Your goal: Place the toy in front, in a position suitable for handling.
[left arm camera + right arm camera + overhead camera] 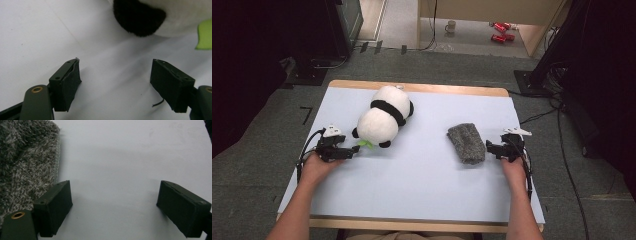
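Lab or test room: table (422, 200) sitting on grey carpet tile (257, 170), black equipment stands (542, 70) flanking it, cables (569, 170) trailing across the floor.

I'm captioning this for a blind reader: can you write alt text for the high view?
A plush panda and a grey fuzzy cloth lie on a pale table. The open left gripper points at the panda, the open right gripper at the cloth.
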{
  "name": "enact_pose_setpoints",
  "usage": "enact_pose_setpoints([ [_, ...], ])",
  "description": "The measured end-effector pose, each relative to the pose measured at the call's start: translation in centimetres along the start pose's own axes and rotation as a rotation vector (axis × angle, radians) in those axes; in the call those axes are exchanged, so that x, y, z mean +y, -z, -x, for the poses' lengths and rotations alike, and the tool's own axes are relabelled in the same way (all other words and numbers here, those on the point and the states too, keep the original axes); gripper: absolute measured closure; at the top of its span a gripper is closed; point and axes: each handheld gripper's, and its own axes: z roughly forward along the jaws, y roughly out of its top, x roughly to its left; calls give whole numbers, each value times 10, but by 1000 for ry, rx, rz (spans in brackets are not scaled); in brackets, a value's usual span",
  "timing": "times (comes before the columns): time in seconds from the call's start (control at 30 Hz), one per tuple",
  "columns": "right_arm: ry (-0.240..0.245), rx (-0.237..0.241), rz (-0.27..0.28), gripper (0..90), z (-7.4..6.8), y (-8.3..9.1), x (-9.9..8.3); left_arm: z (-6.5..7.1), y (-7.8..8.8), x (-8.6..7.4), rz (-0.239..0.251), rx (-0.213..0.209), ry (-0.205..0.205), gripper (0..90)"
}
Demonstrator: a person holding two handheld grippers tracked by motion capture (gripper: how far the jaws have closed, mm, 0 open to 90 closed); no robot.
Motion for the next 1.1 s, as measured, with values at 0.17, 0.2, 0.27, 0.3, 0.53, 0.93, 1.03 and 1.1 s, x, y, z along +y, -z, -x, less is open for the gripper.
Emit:
enact_pose_setpoints([
  [0.17,0,0,0,120,0,0,0,-3,13,13,20,-46,55,201],
  [0.2,0,0,0,120,0,0,0,-2,19,18,41,-43,54,201],
  [0.27,0,0,1,120,0,0,0,0,25,24,70,-41,59,195],
  [0.3,1,-1,1,120,0,0,0,2,30,31,86,-38,55,189],
  [0.53,1,-1,2,120,0,0,0,16,39,52,139,-52,17,187],
  [0.93,-1,-7,4,122,-1,0,-1,41,21,85,150,-59,17,149],
  [1.03,-1,-7,4,122,-1,0,-1,47,15,92,159,-56,29,134],
  [1.1,-1,-6,4,122,-1,0,-1,49,13,94,160,-65,42,133],
])
